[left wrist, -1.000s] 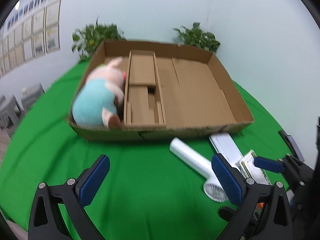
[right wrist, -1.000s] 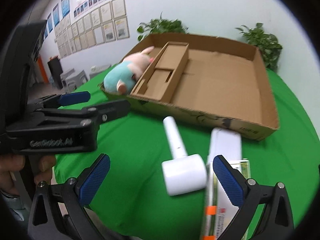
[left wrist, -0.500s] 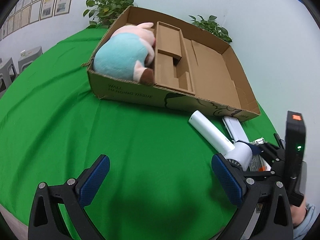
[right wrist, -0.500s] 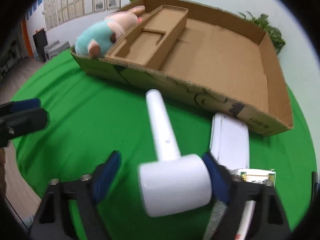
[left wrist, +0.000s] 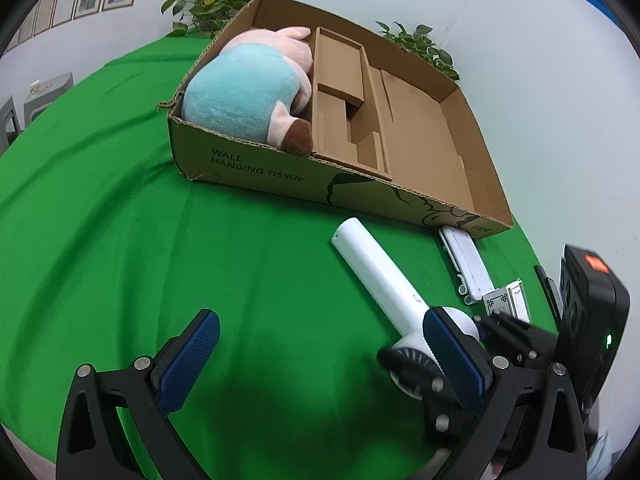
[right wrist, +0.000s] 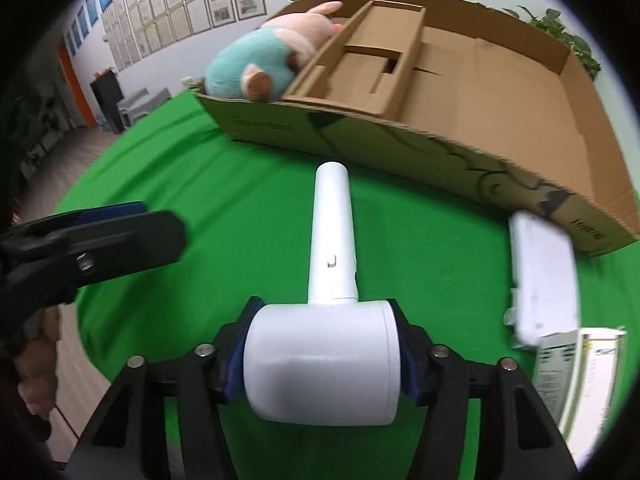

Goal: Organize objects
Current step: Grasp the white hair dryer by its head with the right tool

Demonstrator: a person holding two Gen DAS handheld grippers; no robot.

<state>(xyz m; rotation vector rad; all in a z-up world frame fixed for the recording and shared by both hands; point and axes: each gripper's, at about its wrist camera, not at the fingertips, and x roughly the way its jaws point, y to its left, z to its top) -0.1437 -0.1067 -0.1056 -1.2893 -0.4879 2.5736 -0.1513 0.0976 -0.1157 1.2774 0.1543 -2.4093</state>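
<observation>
The white hair dryer [right wrist: 326, 356] is clamped at its barrel by the right gripper [right wrist: 322, 358] (handle toward the cardboard box [right wrist: 472, 168]); the left gripper [left wrist: 320, 354] is held apart, empty.

We see a smooth, glossy white plastic dryer [right wrist: 332, 344] lying on the matt green cloth of the table [left wrist: 120, 240]. The box [left wrist: 280, 172] is plain brown corrugated cardboard, rough at its torn edges. The toy [left wrist: 244, 96] in it is soft, fuzzy plush. The left claw [left wrist: 320, 356] has matt black plastic arms and ribbed blue pads [left wrist: 192, 356].
</observation>
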